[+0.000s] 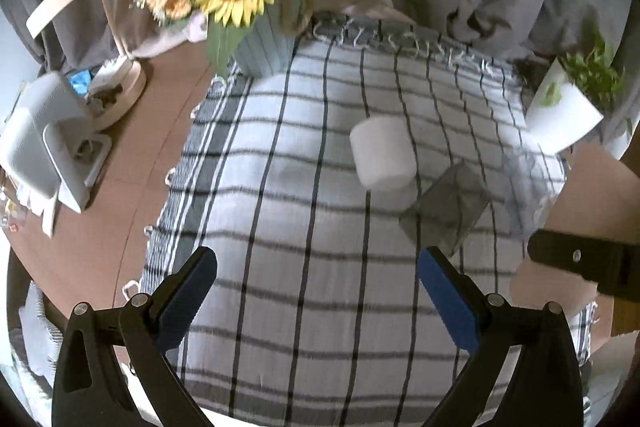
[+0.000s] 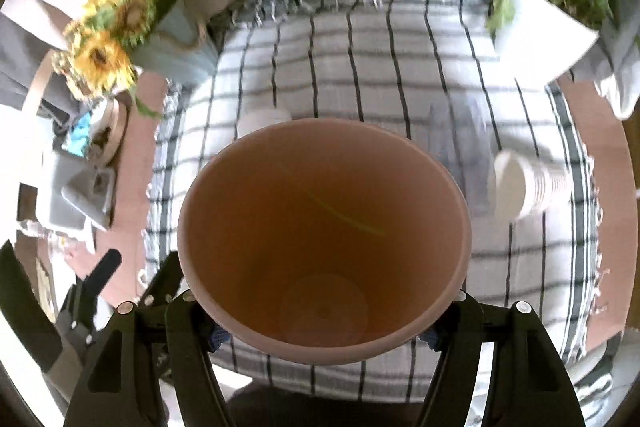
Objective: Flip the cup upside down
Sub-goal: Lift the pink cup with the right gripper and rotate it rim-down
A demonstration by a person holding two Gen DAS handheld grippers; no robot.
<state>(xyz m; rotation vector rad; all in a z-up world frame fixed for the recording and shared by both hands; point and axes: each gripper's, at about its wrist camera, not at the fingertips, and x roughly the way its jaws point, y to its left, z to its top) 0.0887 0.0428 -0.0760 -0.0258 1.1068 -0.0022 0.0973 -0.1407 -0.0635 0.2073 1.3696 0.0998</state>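
Note:
My right gripper is shut on a pink cup, held by its sides above the striped cloth, its open mouth facing the camera so I look into its empty inside. In the left wrist view the same cup shows at the right edge, with part of the right gripper's black finger below it. My left gripper is open and empty, low over the cloth. A white cup stands upside down on the cloth ahead, beside a clear grey glass lying on its side.
A sunflower vase stands at the cloth's far left corner, a white planter at the far right. A stack of white paper cups lies on its side at the right. A lamp base and white device sit on the wooden table.

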